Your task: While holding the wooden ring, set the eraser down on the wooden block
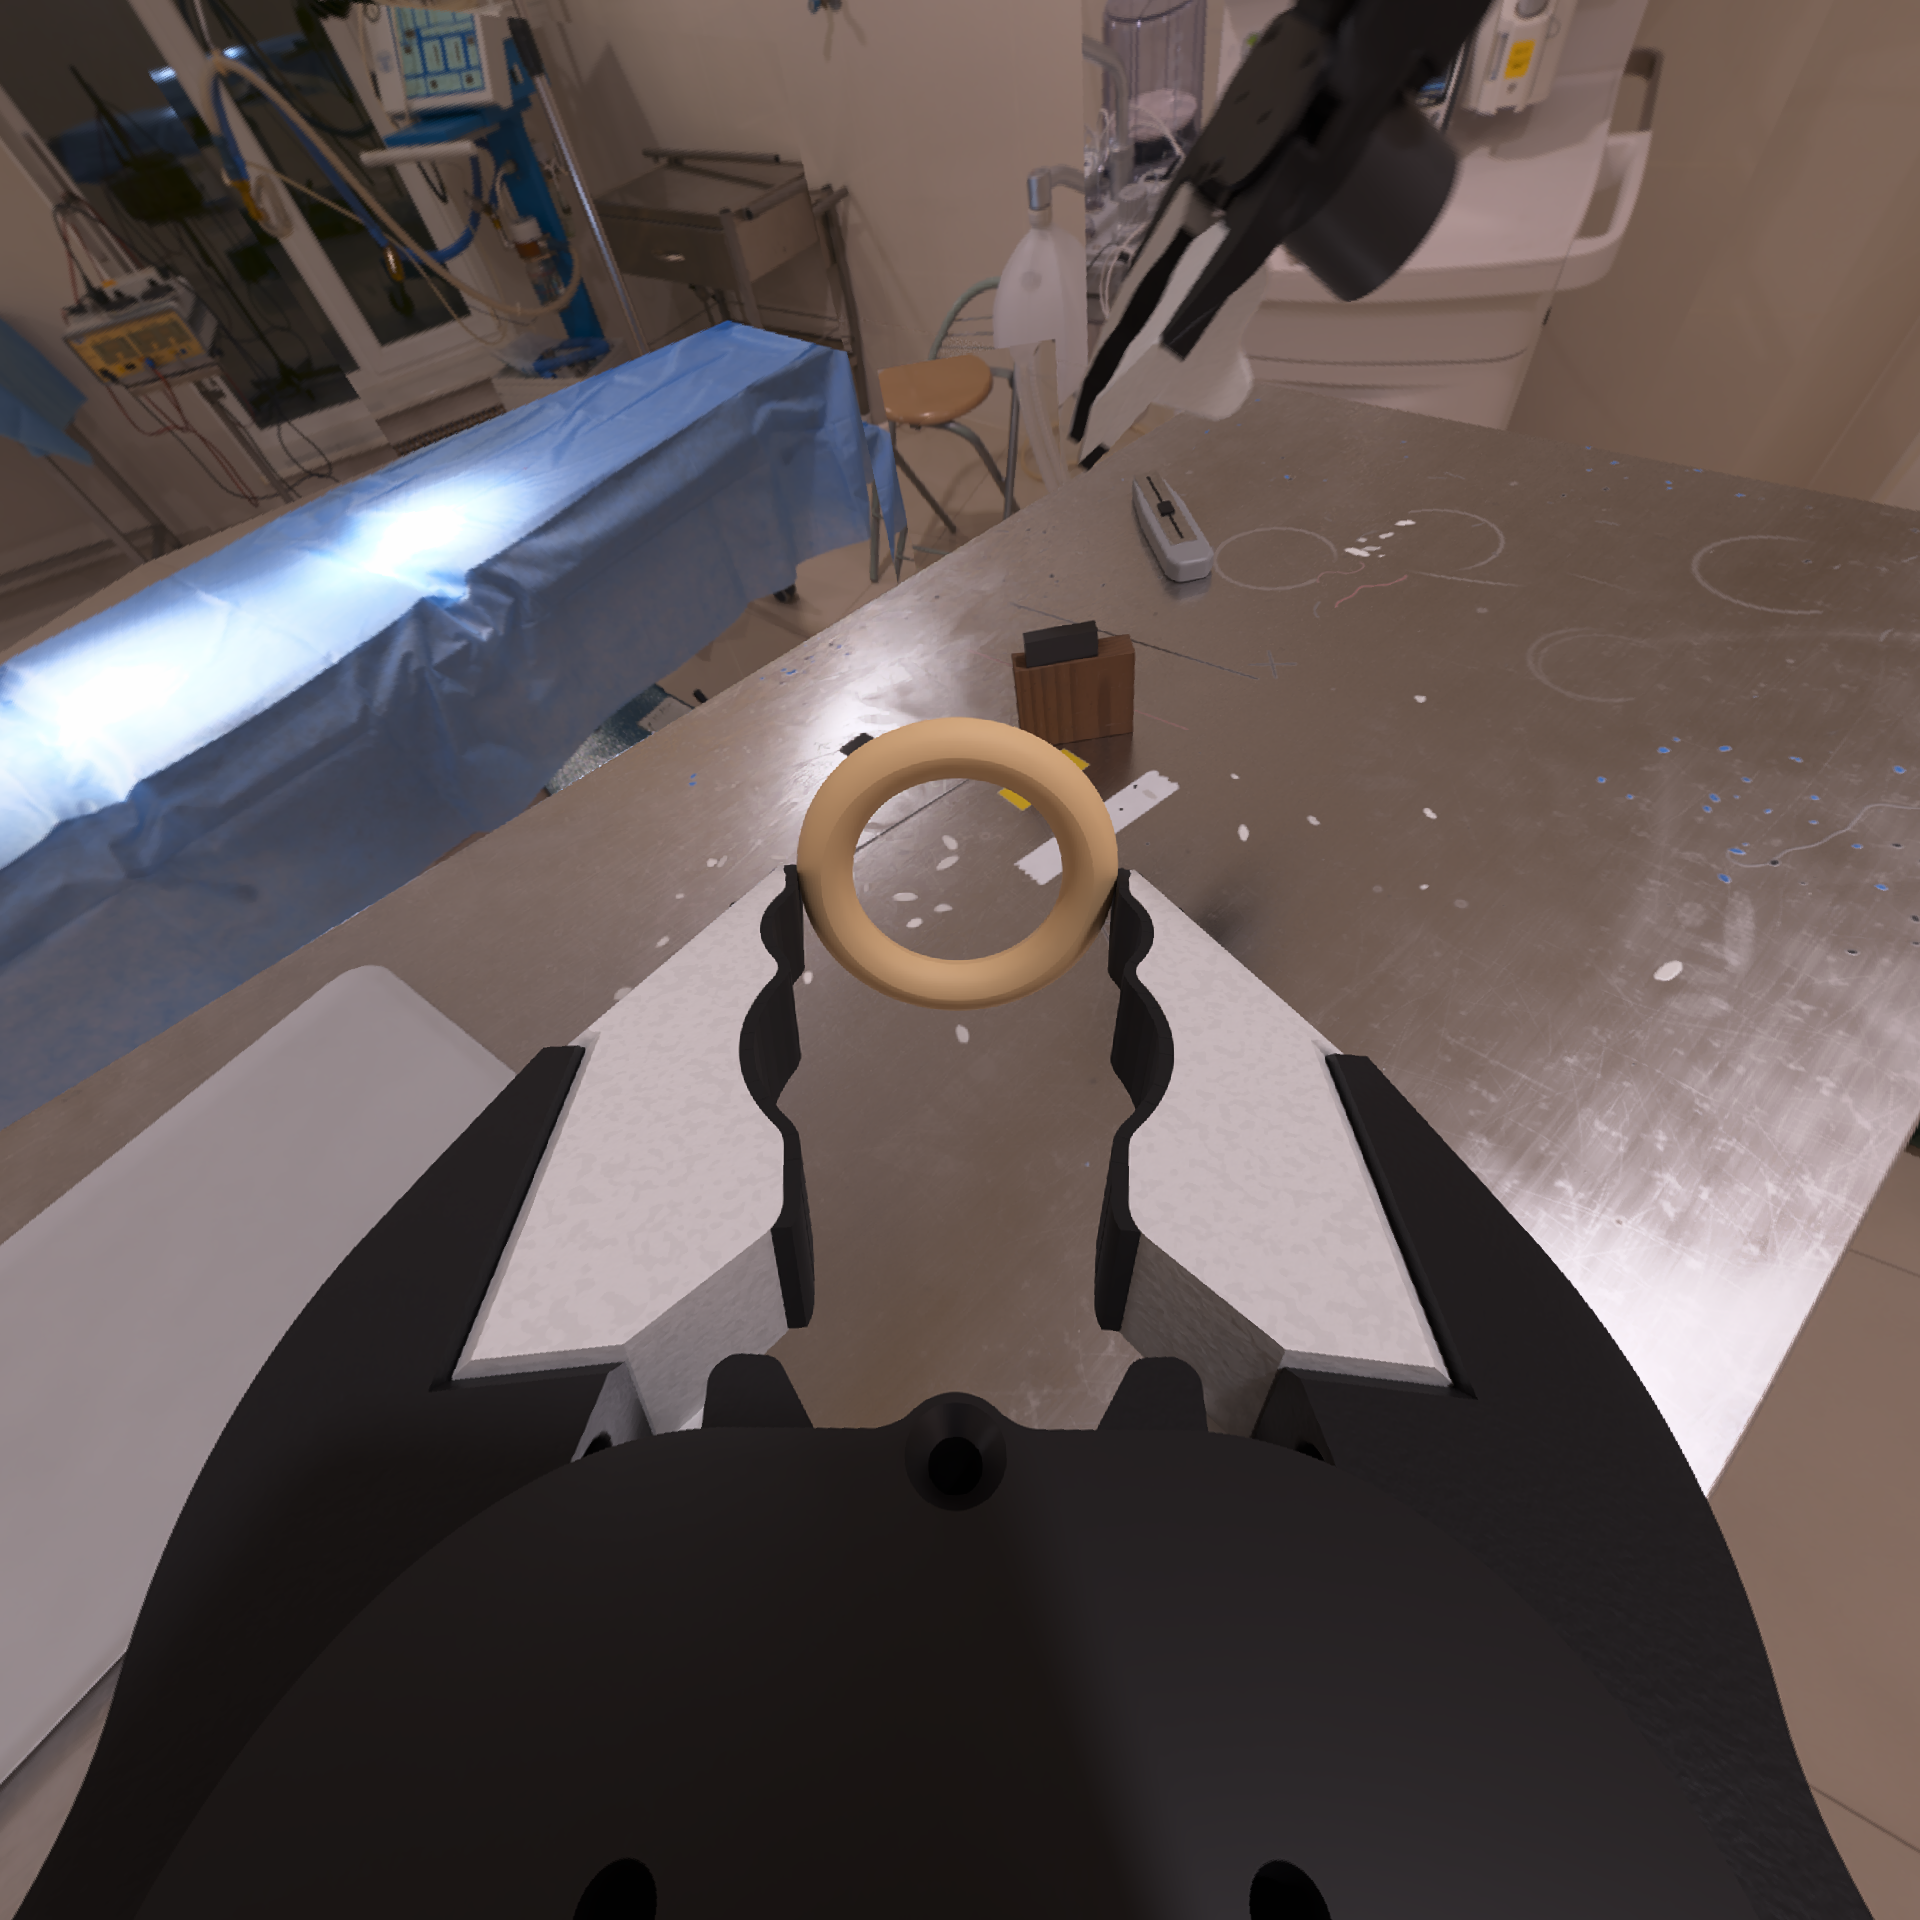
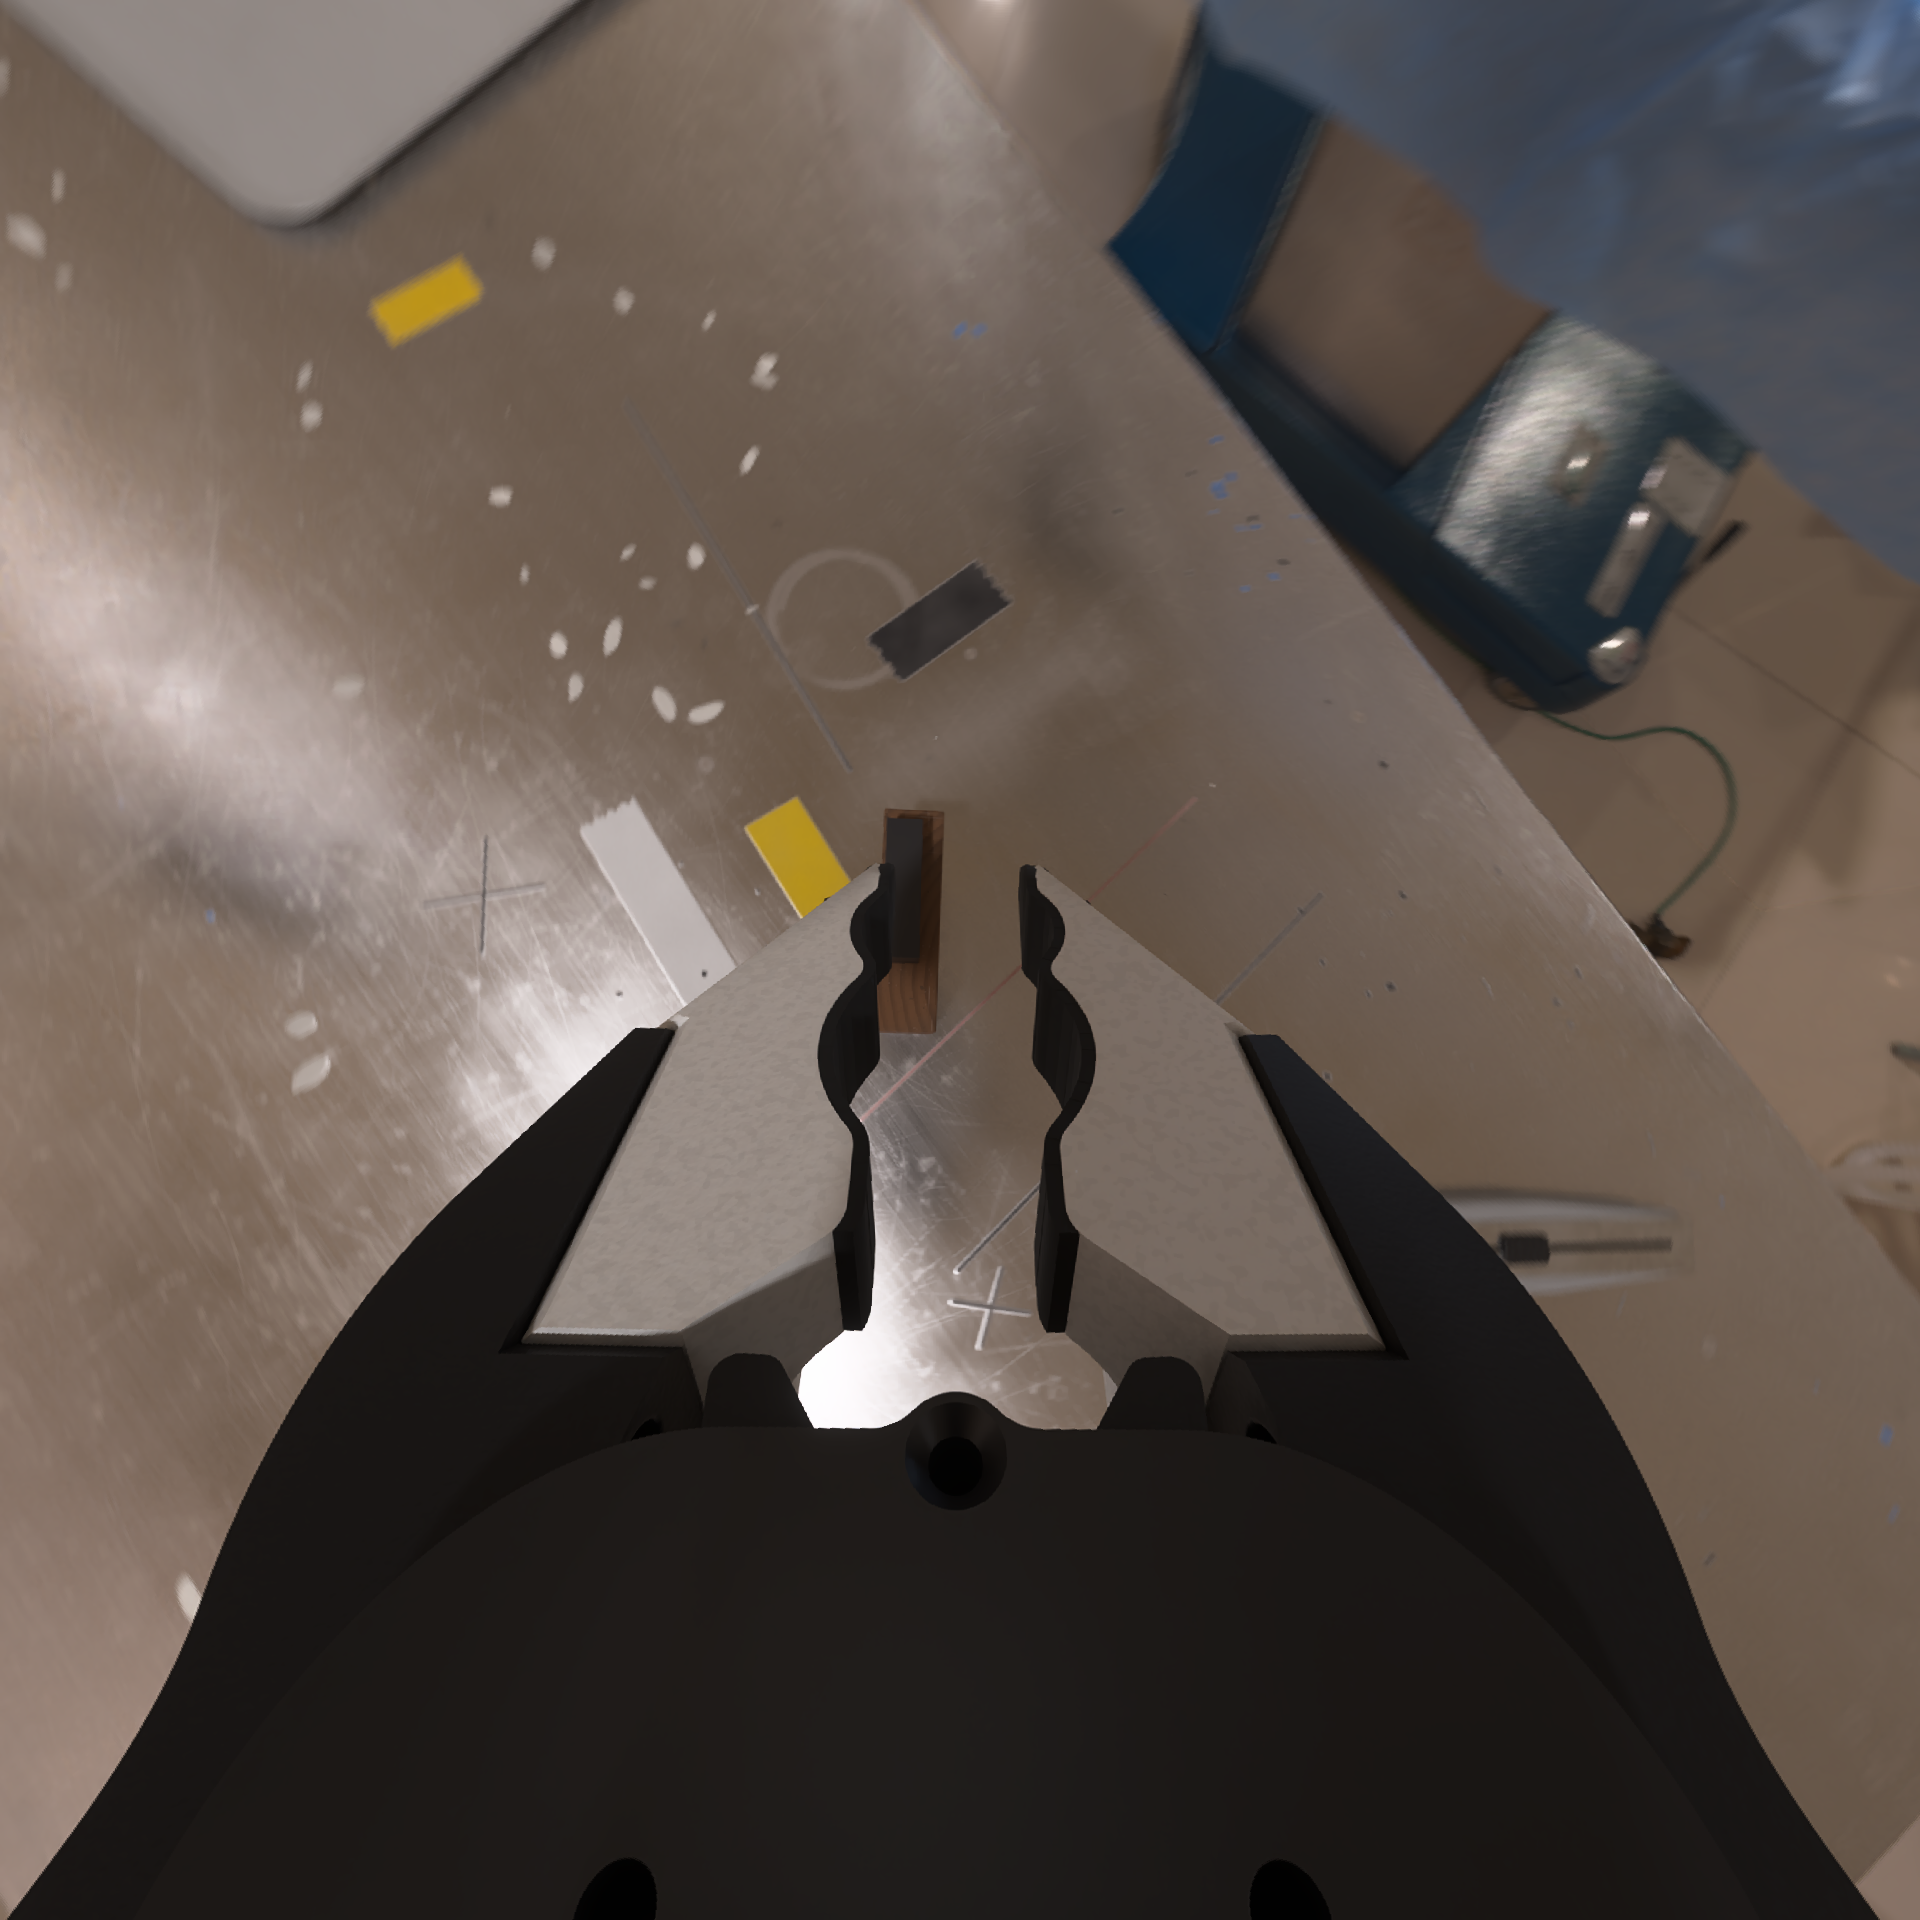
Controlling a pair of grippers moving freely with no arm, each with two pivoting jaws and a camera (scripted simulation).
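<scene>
Your left gripper (image 1: 958,914) clamps its fingers on the tan wooden ring (image 1: 956,862) above the scratched metal tabletop (image 1: 1455,935). The dark rectangular eraser (image 1: 1060,644) already rests on the brown wooden block (image 1: 1075,696). Your right gripper (image 2: 956,883) hangs above them, fingers apart and empty; the placement appears done, with only the ring hold left to maintain.

A scratched, grey metal table top (image 2: 312,727) spreads below the tool, flecked with white and blue paint spots. In the right wrist view, a yellow rectangular tape strip (image 2: 795,854) lies just left of the fingertips, with a white tape strip (image 2: 655,902) beside it further left. Ahead of the tips sits a dark grey tape patch (image 2: 940,620) overlapping a faint chalk circle (image 2: 831,623); a second yellow tape piece (image 2: 426,299) lies well ahead to the left, near a white rounded flat board (image 2: 291,94). In the left wrist view, a grey utility knife (image 1: 1172,525) rests far ahead to the right, and a blue-draped long bed (image 1: 416,582) stands off to the left beyond the table edge, with a tan round-seated metal stool (image 1: 935,390) behind it.
</scene>
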